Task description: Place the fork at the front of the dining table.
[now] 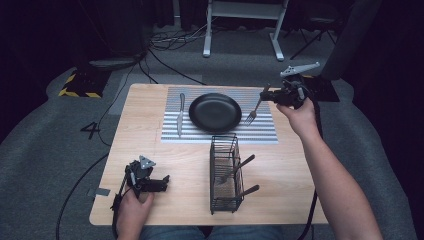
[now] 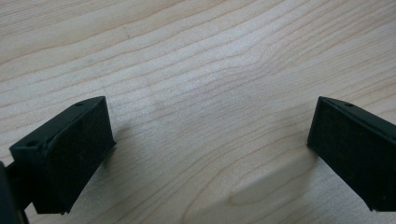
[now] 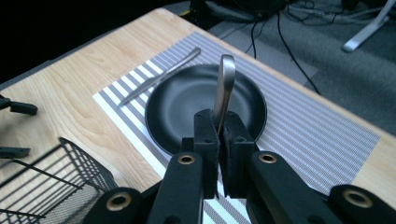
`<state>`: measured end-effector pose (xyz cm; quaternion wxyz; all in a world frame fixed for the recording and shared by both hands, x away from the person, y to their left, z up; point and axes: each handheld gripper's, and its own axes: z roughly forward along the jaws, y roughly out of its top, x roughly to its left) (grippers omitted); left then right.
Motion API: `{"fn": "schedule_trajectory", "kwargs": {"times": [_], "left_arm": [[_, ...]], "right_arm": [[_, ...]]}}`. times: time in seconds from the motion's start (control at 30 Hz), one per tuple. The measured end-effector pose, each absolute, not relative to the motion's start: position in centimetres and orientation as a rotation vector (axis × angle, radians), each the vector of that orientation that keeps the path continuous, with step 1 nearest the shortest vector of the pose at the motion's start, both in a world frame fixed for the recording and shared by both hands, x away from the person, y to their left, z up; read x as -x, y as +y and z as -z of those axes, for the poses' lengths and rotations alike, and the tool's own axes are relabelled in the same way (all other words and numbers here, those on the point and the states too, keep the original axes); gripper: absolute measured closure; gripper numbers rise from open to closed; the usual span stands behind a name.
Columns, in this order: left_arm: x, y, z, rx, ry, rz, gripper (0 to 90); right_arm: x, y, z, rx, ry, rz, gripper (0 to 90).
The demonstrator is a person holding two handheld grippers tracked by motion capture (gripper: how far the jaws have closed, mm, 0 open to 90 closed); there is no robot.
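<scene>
The right gripper (image 1: 268, 95) is clamped on a fork (image 1: 254, 111), whose tines hang down over the striped placemat (image 1: 260, 131); just beyond the tines sits the black plate (image 1: 215, 112), with a knife (image 1: 180, 114) past it. The left gripper (image 2: 210, 140) rests with its jaws spread wide over bare table (image 2: 196, 60), a wire basket (image 1: 224, 175) standing off to its right.
</scene>
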<state>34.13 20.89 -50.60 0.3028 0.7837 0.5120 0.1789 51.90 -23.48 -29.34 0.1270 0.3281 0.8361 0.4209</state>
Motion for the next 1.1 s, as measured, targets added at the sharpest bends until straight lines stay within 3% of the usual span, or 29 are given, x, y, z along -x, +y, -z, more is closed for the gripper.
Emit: {"fn": "schedule_trajectory", "kwargs": {"times": [0.7,1.1], "left_arm": [[-34.1,20.9,50.6,-2.076,1.357,-0.473,0.2],[-34.1,20.9,50.6,-2.076,1.357,-0.473,0.2]], "right_arm": [[-53.2,-22.3,34.6,-1.017,2.519,-1.172,86.3],[-53.4,-21.8,35.5,-1.028,2.528,-1.163,86.3]]}}
